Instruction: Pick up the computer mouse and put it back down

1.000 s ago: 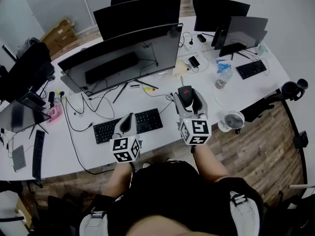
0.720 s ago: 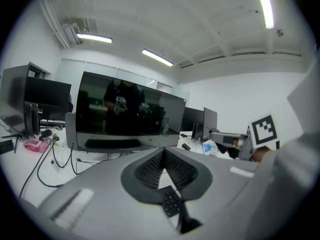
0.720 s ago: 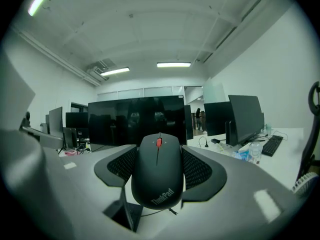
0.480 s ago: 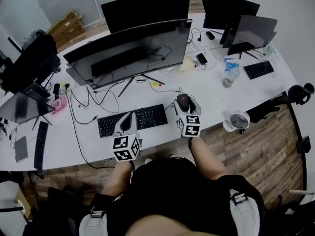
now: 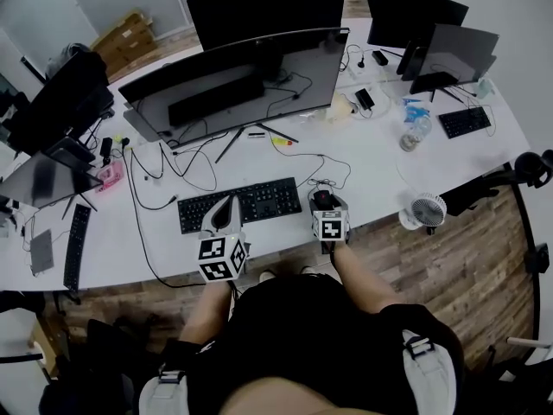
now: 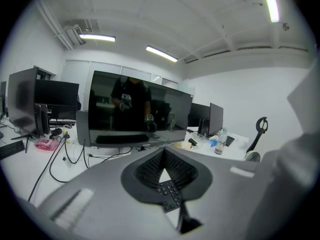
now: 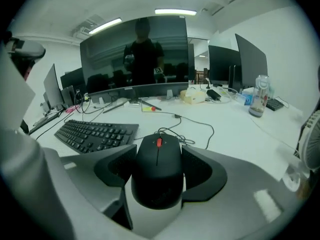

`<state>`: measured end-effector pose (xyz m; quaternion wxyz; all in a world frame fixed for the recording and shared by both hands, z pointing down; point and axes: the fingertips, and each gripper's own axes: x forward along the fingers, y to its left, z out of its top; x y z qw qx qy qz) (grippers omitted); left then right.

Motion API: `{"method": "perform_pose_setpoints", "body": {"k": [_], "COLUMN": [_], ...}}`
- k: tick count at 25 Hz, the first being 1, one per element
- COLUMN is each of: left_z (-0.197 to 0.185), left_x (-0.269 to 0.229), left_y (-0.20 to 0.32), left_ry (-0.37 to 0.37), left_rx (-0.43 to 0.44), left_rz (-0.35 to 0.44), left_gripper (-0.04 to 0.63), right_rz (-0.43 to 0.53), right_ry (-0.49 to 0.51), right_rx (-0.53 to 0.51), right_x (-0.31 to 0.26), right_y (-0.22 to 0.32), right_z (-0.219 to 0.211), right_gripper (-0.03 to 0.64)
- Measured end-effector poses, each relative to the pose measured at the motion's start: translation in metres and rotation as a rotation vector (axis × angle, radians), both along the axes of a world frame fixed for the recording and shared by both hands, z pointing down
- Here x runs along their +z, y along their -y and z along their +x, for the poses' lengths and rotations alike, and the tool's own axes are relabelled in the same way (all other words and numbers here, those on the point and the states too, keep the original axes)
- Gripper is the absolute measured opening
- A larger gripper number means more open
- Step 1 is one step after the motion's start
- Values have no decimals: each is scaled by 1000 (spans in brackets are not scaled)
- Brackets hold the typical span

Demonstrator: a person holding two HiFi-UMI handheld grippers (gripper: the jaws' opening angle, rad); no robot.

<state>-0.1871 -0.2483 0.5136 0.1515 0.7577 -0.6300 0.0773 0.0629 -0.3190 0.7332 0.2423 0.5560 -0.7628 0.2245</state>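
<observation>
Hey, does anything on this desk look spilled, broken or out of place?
Nothing looks spilled or broken. Only loose cables sprawl in a tangle across the desk behind the keyboard, and the mouse sits clamped in the right gripper.

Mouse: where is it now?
In the right gripper view, the mouse is held in the right gripper, just right of the keyboard.
</observation>
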Motion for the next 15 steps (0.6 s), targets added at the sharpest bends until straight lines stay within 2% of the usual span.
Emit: {"method": "perform_pose_setpoints", "body": {"k": [10,13,15], "left_z": [2,4,5], "left_x": [2,1,-1], "left_y": [-1,0,0], "left_ry": [0,-2,-5], "left_rx": [13,15,14], "left_rz": [-13,-8,2], "left_gripper": [54,54,54], "right_rz": [-123,-64,52], "right_ry": [-62,-61,-1], "right_rx": [-45,-53,-55], "right_x": [46,31,-12], "right_y": [-14,-7,4], "right_z": [0,2,-3], "right_gripper": [273,273,275]}}
